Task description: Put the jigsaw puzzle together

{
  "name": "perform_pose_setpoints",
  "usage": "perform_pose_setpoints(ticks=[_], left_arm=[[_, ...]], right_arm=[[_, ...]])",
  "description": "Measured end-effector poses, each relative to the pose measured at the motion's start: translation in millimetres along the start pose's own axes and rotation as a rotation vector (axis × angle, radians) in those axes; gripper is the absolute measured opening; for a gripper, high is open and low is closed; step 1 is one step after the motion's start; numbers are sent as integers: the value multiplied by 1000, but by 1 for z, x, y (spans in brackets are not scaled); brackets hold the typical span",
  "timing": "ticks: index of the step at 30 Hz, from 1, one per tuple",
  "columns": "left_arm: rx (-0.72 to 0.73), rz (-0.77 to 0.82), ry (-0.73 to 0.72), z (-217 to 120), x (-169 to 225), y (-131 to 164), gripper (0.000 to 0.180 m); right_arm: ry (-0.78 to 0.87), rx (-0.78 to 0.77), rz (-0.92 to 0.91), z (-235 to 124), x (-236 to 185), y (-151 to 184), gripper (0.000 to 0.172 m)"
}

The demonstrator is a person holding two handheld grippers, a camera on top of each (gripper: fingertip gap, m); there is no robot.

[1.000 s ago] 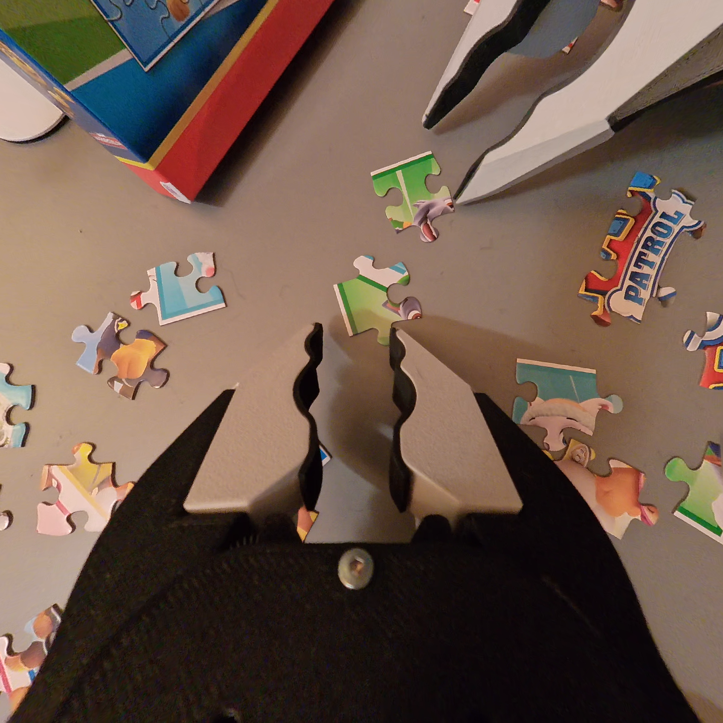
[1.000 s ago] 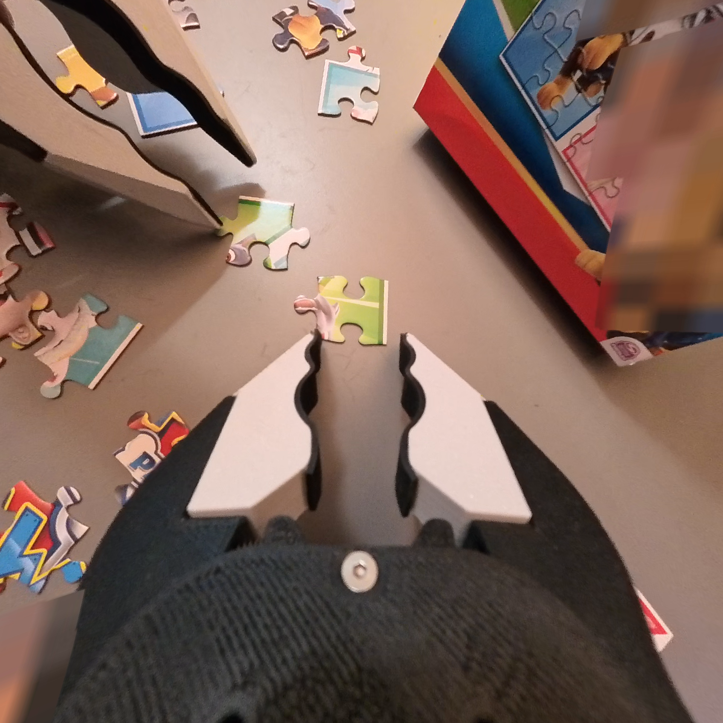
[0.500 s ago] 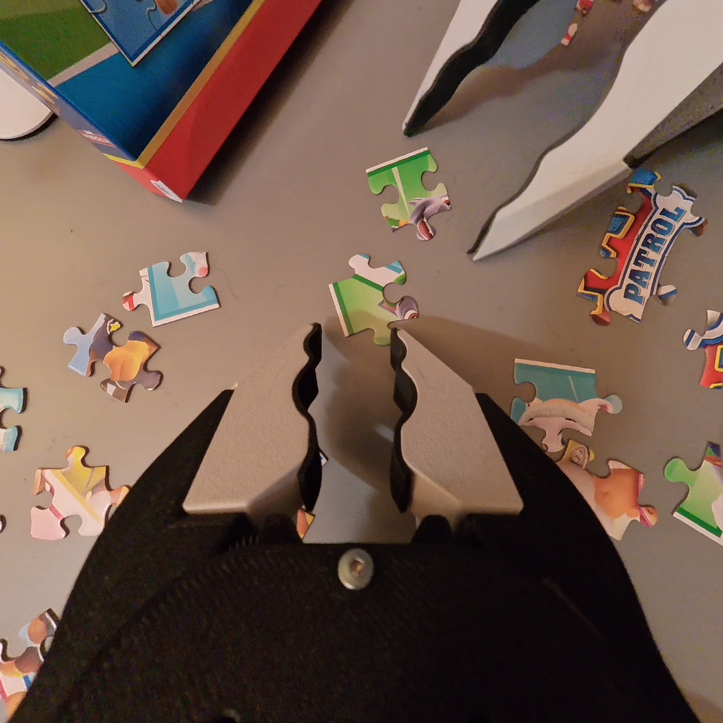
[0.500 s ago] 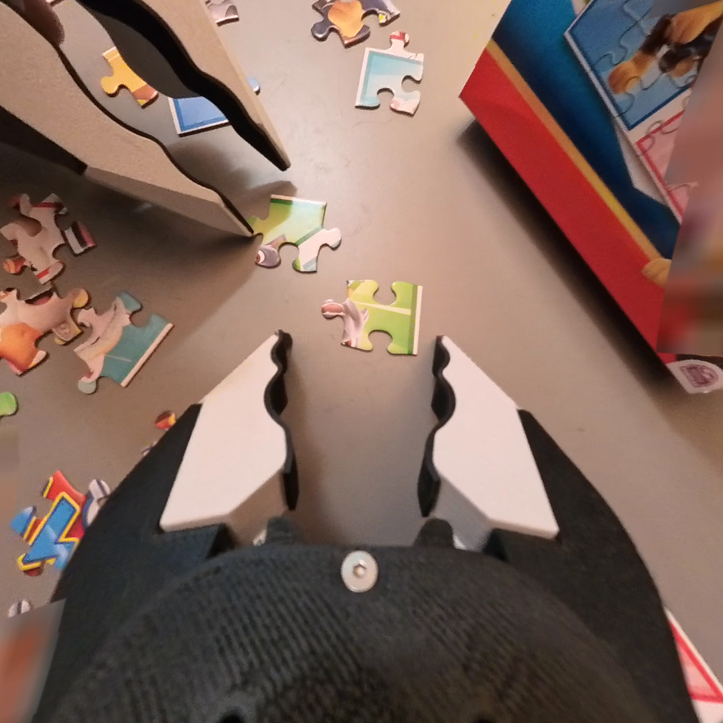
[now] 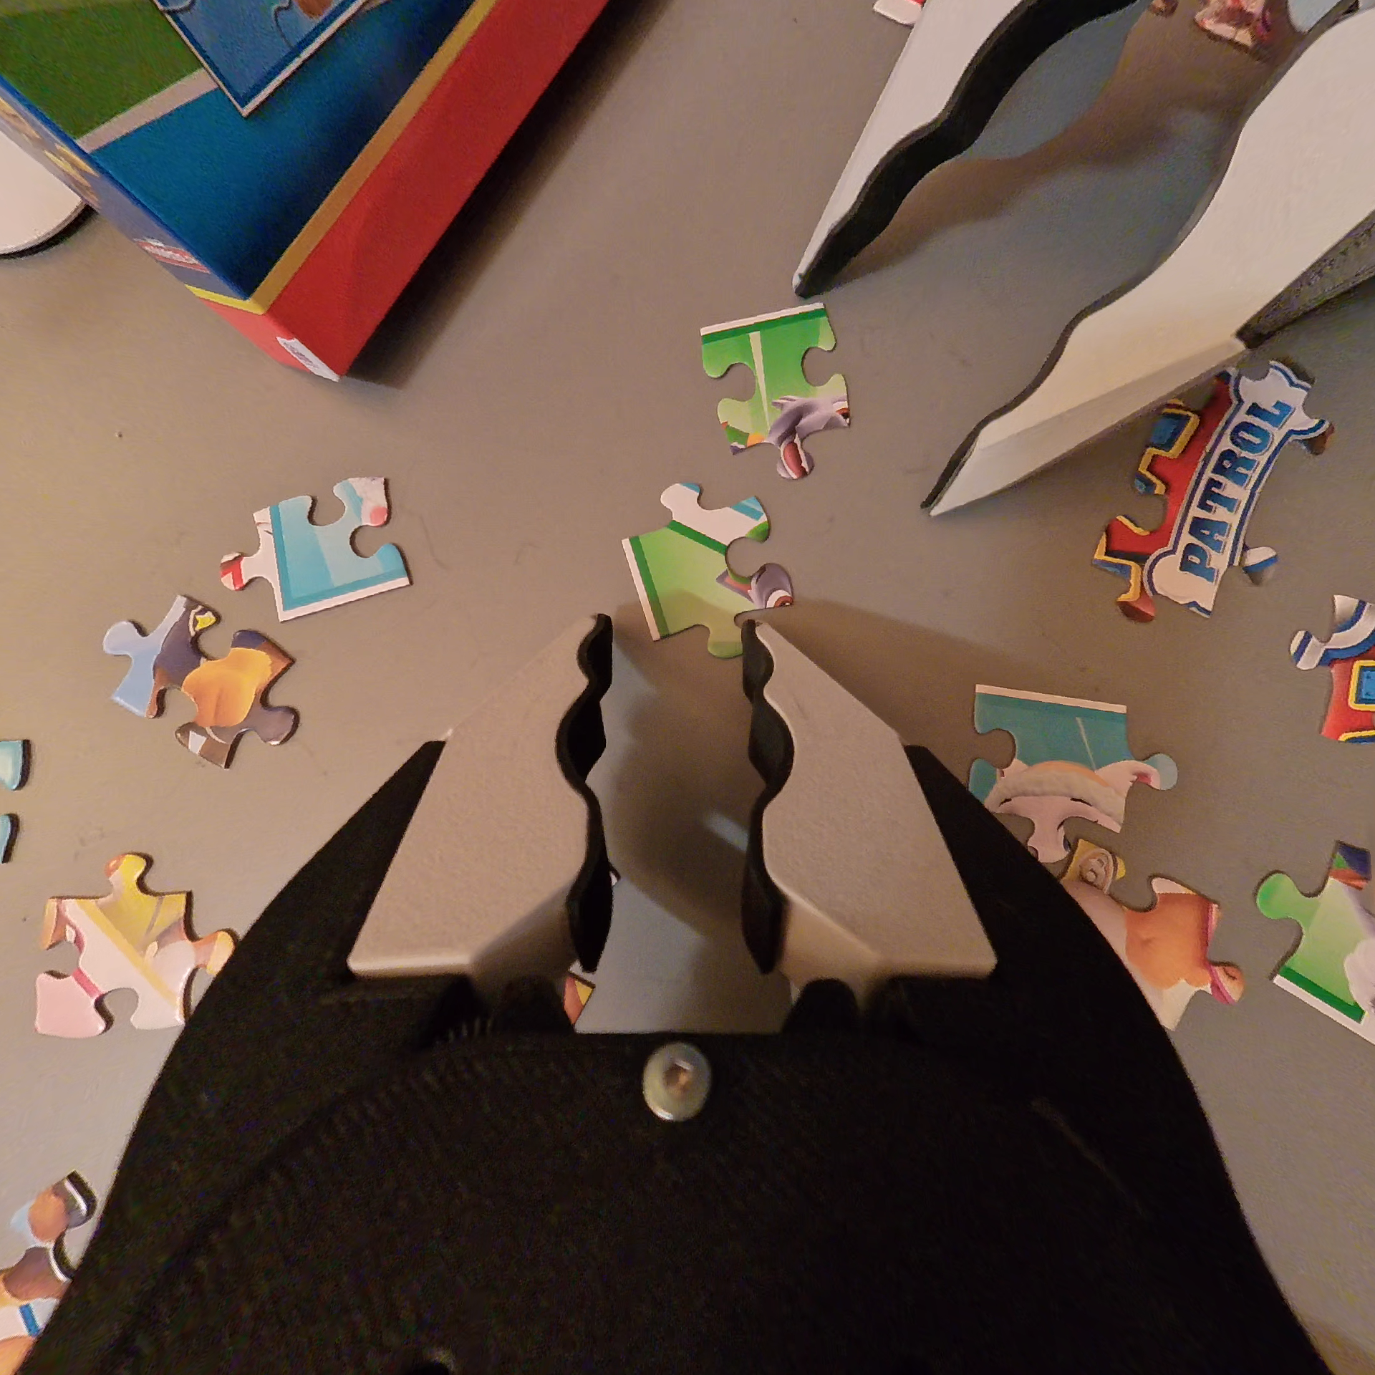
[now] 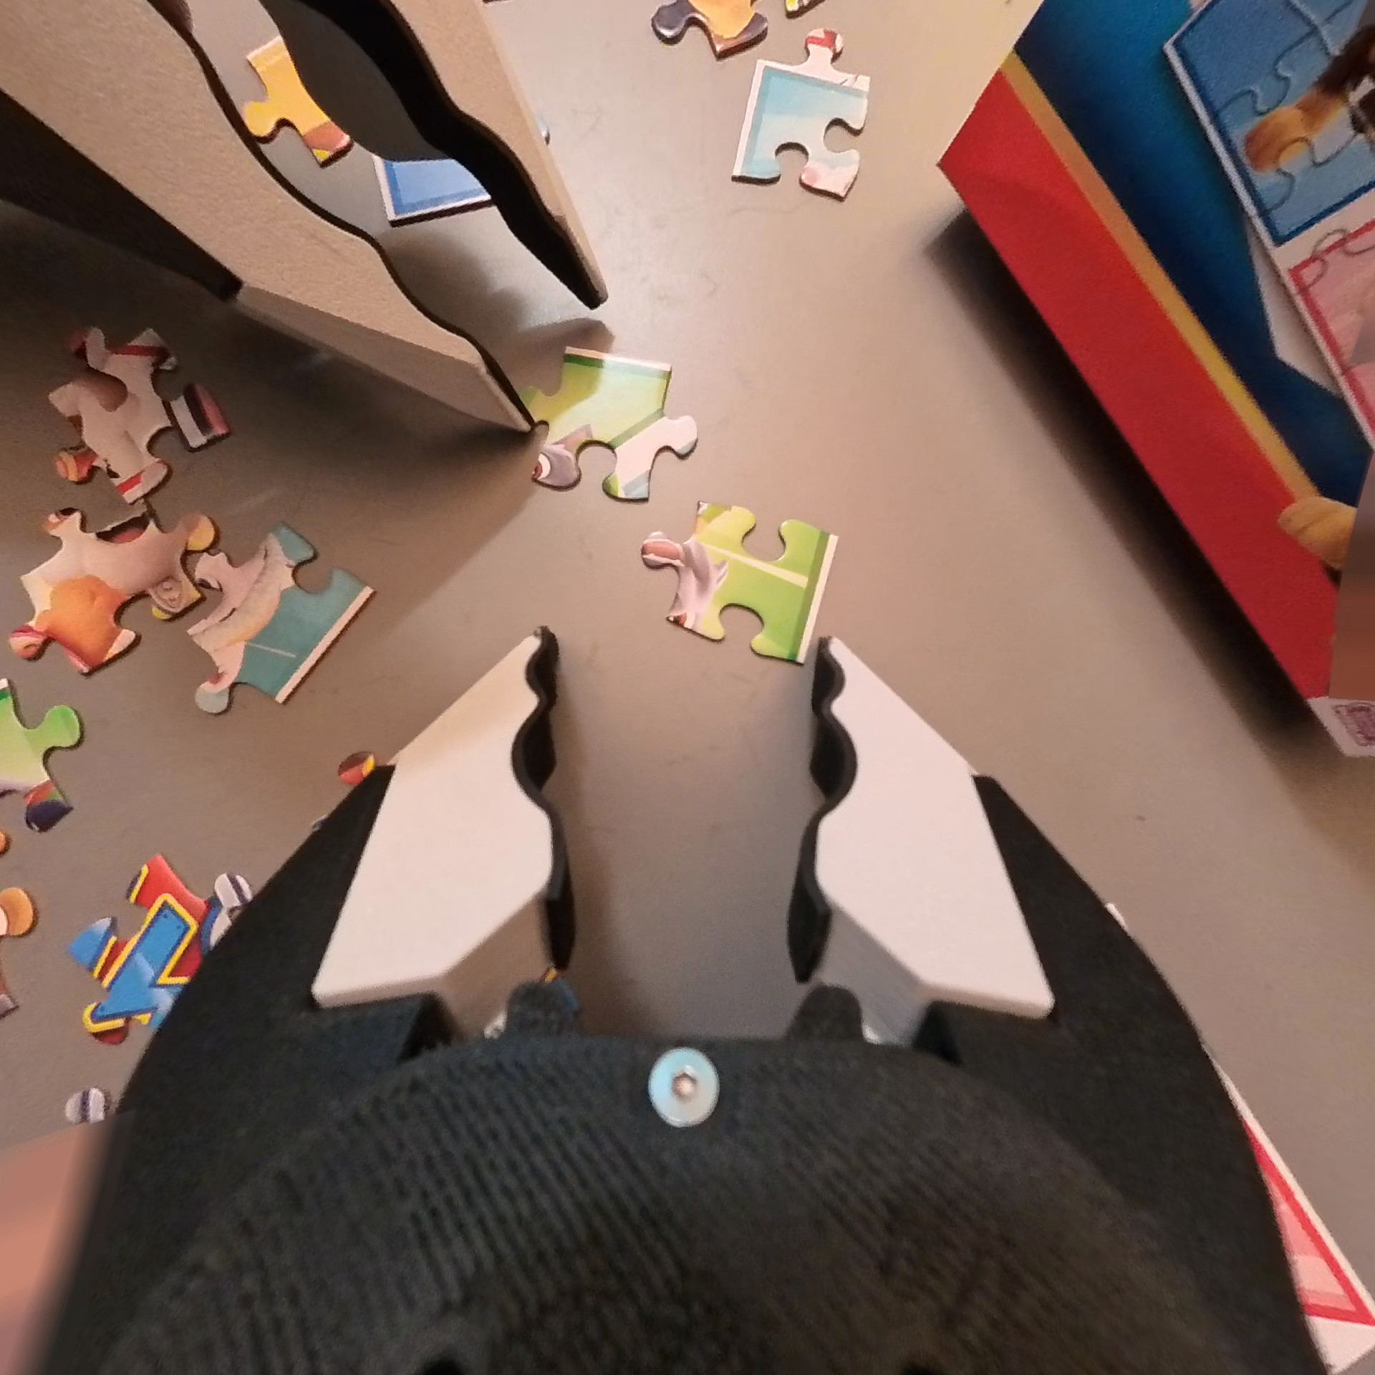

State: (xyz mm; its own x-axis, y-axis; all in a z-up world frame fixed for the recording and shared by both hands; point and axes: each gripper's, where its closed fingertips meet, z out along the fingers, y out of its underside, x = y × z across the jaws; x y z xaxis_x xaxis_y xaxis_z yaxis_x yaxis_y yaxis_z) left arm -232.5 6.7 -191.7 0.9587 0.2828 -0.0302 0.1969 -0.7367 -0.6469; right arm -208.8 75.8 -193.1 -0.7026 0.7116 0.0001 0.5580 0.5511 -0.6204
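Observation:
My left gripper (image 5: 677, 629) is open with a narrow gap and nothing between its pads. A green and white puzzle piece (image 5: 684, 580) lies flat just ahead of it, and its right fingertip (image 5: 751, 632) is at the piece's edge. That piece also shows in the right wrist view (image 6: 610, 417), at the left gripper's (image 6: 559, 363) fingertip. My right gripper (image 6: 684, 643) is wide open and empty. A second green puzzle piece (image 6: 759, 588) lies flat just ahead of its tips. In the left wrist view this piece (image 5: 774, 379) lies between the right gripper's (image 5: 870, 398) spread fingers.
A red and blue puzzle box (image 5: 417, 186) stands at the far left, and shows in the right wrist view (image 6: 1153, 372) at the right. Several loose puzzle pieces lie on the grey table (image 5: 521, 417), among them a light blue one (image 5: 320, 550) and a red and blue banner-shaped one (image 5: 1213, 506).
My right gripper opened from a narrow gap to wide and shifted a little around the second green piece, which stays flat on the table. My left gripper has barely moved.

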Motion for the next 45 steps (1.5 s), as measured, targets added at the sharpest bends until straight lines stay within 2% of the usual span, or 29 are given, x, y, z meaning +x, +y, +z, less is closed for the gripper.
perform_pose_setpoints(ticks=[12, 18, 27, 32, 36, 40, 42, 45], left_arm=[[-3, 7, 1, 0, 1, 0, 31], [1, 10, -9, 0, 0, -1, 32], [11, 10, -12, 1, 0, -3, 34], [10, 11, -18, 1, -1, -3, 35], [45, 14, -29, -3, -2, -9, 35], [86, 19, -25, -7, 1, -18, 35], [79, 23, -27, -6, 1, -17, 35], [70, 27, -32, -5, 0, -15, 35]], right_arm=[[25, 8, 13, 0, 6, -1, 68], [74, 78, 40, 0, 12, -18, 59], [115, 41, -5, 6, 11, -15, 54], [156, 2, 12, -3, 26, -3, 51], [332, -30, 60, -26, 71, 15, 46], [154, 113, 184, -28, 54, -3, 48], [76, 135, 209, -24, 41, -10, 51], [121, 83, 179, -13, 39, -8, 55]])
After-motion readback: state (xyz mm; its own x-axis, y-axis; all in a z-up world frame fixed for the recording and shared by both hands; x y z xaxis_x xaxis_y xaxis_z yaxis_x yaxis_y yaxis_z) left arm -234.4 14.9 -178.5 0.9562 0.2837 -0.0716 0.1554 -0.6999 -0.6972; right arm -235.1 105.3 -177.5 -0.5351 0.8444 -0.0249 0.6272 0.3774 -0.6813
